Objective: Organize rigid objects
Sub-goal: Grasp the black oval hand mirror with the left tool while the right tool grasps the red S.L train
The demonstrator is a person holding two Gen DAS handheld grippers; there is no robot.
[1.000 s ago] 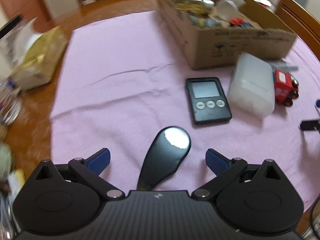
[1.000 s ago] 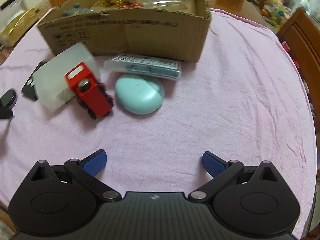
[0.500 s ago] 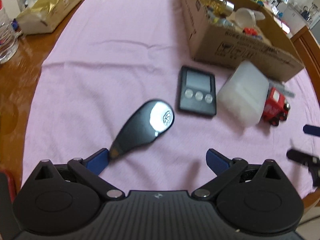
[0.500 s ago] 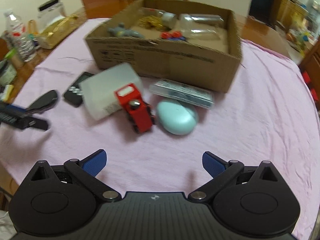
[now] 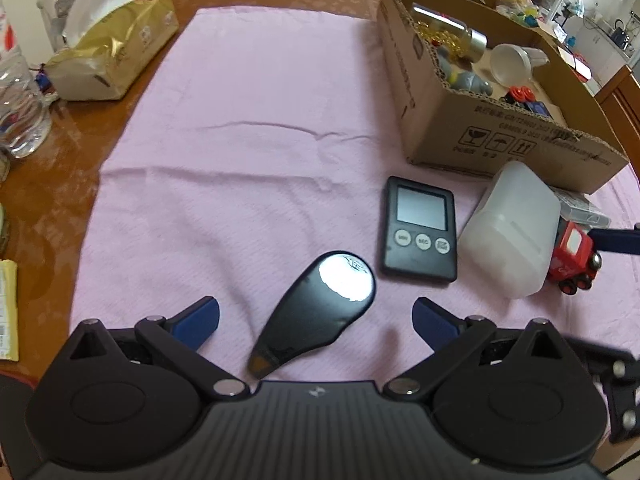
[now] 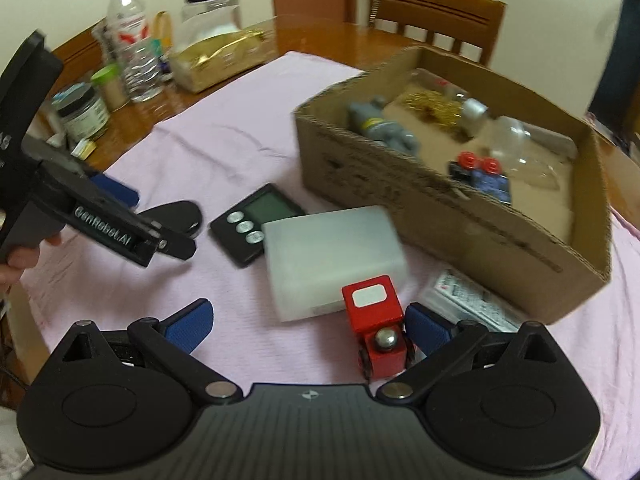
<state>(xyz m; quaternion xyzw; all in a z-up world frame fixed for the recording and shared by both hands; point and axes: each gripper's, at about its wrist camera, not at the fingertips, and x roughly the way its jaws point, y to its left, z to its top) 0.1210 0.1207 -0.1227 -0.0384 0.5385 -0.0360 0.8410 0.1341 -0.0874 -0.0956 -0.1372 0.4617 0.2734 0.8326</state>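
A black shoehorn-shaped tool (image 5: 316,308) lies on the pink cloth between the fingers of my open left gripper (image 5: 316,318); it also shows in the right wrist view (image 6: 176,216). A black timer (image 5: 420,228) and a white plastic box (image 5: 512,236) lie beyond it. A red toy truck (image 6: 378,332) sits just inside the right finger of my open right gripper (image 6: 308,326), with the white box (image 6: 332,256) and timer (image 6: 258,224) ahead. The open cardboard box (image 6: 440,208) holds several small items.
A clear card case (image 6: 472,300) lies against the box front. A gold tissue pack (image 5: 112,56), bottles (image 6: 136,48) and jars (image 6: 82,112) stand at the table's left edge. Wooden chairs (image 6: 436,12) stand behind. The left gripper's body (image 6: 92,216) shows in the right wrist view.
Both grippers moved. The left swung so the shoehorn-shaped tool lies between its fingers. The right came down close to the red truck, which sits by its right finger.
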